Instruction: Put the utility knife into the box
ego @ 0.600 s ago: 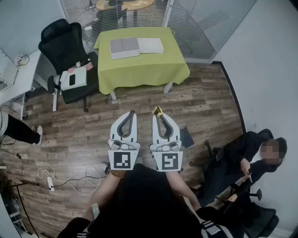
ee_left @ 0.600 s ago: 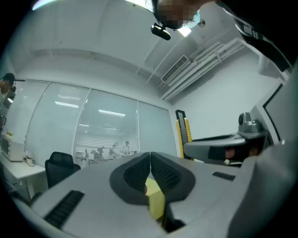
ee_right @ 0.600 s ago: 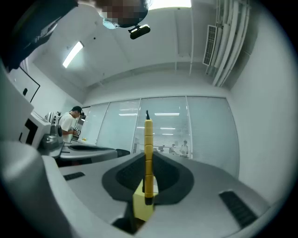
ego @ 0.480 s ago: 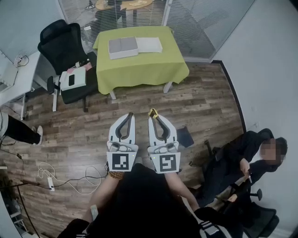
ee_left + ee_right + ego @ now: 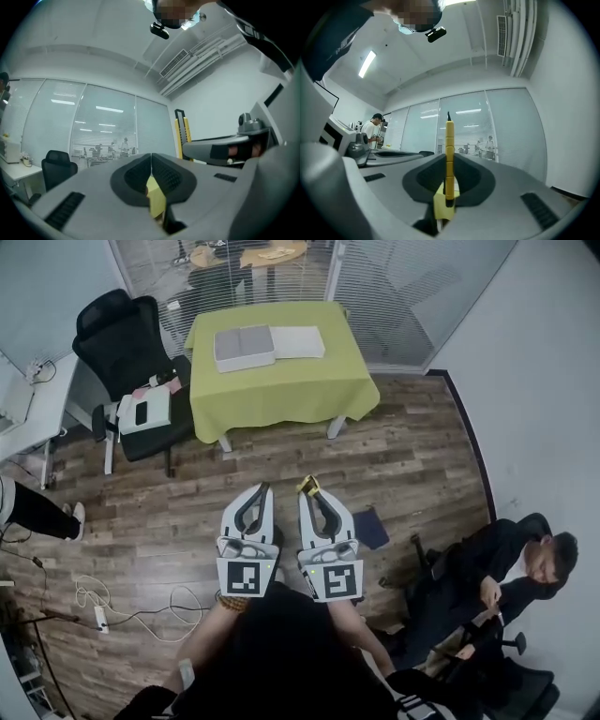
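The right gripper is pinching the knife between its pads, jaws nearly together with only the knife's thin body keeping them apart. In the right gripper view the gripper is holding the yellow knife upright, its lower end sitting in the pads and its dark tip sticking up well past them. The left gripper is holding nothing. In the left gripper view its jaws are meeting tip to tip with no gap. That view is also catching the knife standing up from the right gripper just beside it.

Both grippers are hanging side by side, close but apart, in front of the person's dark torso and over the wood floor. Both are pointing toward the table.

The table, under a green cloth, is standing well apart from the grippers. The grey box is lying on it near the far edge, and a white flat piece is touching its right side. A black chair is standing left of the table with a white item on its seat. A dark blue thing is lying on the floor just right of the right gripper. A person in black is sitting at the lower right. A cable is trailing across the floor at the lower left.
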